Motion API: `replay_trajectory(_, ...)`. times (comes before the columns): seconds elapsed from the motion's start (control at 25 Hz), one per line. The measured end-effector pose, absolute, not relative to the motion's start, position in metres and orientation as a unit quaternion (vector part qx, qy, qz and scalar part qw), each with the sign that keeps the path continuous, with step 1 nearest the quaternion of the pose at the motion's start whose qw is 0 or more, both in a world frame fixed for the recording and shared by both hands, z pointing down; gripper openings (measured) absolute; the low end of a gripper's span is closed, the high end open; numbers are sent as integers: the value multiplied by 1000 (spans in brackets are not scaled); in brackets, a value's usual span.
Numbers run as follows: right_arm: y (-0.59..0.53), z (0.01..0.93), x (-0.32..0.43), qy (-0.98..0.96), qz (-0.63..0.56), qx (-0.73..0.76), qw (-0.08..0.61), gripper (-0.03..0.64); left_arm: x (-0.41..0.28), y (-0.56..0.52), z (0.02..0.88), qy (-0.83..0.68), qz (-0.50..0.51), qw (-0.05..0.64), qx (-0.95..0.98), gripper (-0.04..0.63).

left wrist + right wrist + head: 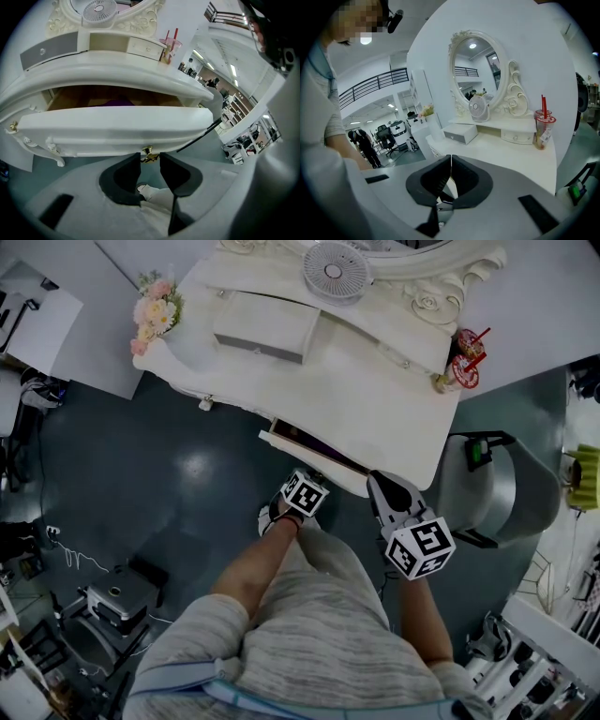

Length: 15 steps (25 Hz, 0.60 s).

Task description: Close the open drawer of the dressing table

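Two grippers in head view, left gripper (302,491) at the half-open white wooden drawer (298,442), its long axis along the white dressing table's (375,409) front edge, right gripper (392,498) beside; left gripper view, jaws part-open around small gold knob (149,154); right gripper view, jaws together, empty.

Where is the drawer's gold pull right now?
In the left gripper view, the gold pull hangs low at the centre of the open drawer, right at the jaw tips of the left hand-held gripper.
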State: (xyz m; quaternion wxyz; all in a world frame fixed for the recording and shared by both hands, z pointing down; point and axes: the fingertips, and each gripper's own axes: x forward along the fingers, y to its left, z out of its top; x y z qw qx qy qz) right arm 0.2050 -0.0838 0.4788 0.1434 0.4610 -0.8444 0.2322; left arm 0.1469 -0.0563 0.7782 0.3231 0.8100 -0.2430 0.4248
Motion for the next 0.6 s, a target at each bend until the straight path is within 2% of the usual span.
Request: replay_trajectory(0.6,-81,483,227,-827,239,487,144,11,164,-93,778,-237,425,305,819,140)
